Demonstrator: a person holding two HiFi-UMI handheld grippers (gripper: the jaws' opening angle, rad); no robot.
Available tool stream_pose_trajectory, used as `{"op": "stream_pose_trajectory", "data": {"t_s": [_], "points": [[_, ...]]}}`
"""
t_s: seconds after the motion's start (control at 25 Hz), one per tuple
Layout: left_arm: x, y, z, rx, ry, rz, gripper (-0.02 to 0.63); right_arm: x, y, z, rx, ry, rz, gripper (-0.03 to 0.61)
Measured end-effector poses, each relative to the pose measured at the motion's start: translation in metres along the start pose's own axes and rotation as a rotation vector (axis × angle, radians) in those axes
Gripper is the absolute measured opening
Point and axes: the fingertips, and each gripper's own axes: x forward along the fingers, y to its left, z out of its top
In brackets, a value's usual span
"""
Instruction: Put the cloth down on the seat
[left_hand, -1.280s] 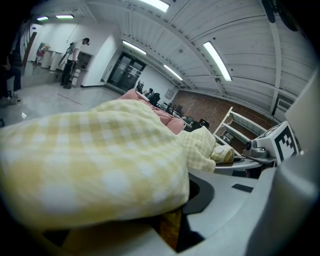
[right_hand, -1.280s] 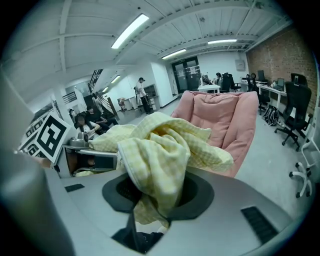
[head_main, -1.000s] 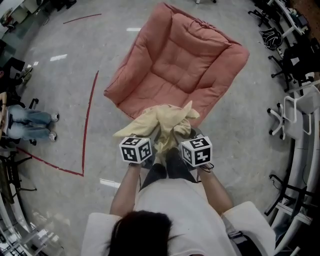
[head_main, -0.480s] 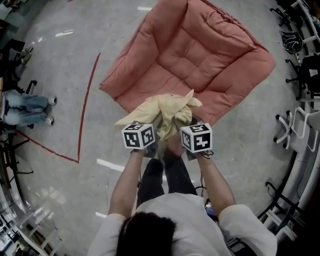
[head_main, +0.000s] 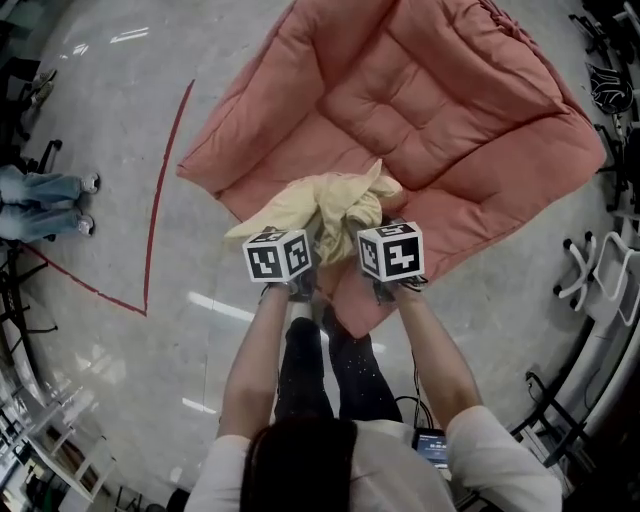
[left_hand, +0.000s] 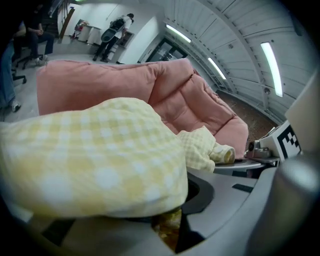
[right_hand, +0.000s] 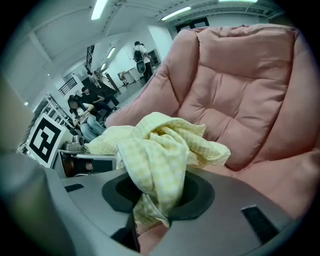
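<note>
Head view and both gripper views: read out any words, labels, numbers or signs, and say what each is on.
No readable text in any view.
Left cube and right cube: black-and-white square patterns, not letters.
Small screen beside the person: too small to read.

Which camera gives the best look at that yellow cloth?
The right gripper view: the cloth is sharp, its checks and folds plain. The left gripper view has it blurred and too close. The head view shows it small, bunched above the seat.
</note>
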Motion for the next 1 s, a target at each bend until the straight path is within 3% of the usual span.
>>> {"op": "stream_pose_trajectory", "data": {"t_s": [0.28,0.44,0.64,0.84,0.92,1.0], "points": [[0.053,0.062,-0.003,-0.059,0.047,0.055,0.094,0.082,-0.023,-0.004,0.022,0.077,0.003,0.161],[0.081,0.073,-0.01,-0.036,0.064,0.088,0.095,0.108,-0.043,-0.013,0.08,0.081,-0.015,0.169],[0.112,0.082,-0.032,-0.025,0.119,0.104,0.095,0.13,-0.06,-0.03,0.066,0.113,0.005,0.179],[0.115,0.093,-0.028,-0.016,0.14,0.114,0.104,0.141,-0.059,-0.022,0.087,0.111,0.012,0.223],[0.11,0.096,-0.028,-0.05,0.14,0.126,0.143,0.137,-0.06,-0.021,0.09,0.109,0.0,0.279],[0.102,0.098,-0.029,-0.077,0.142,0.143,0.228,0.131,-0.058,-0.02,0.088,0.114,-0.002,0.318]]}}
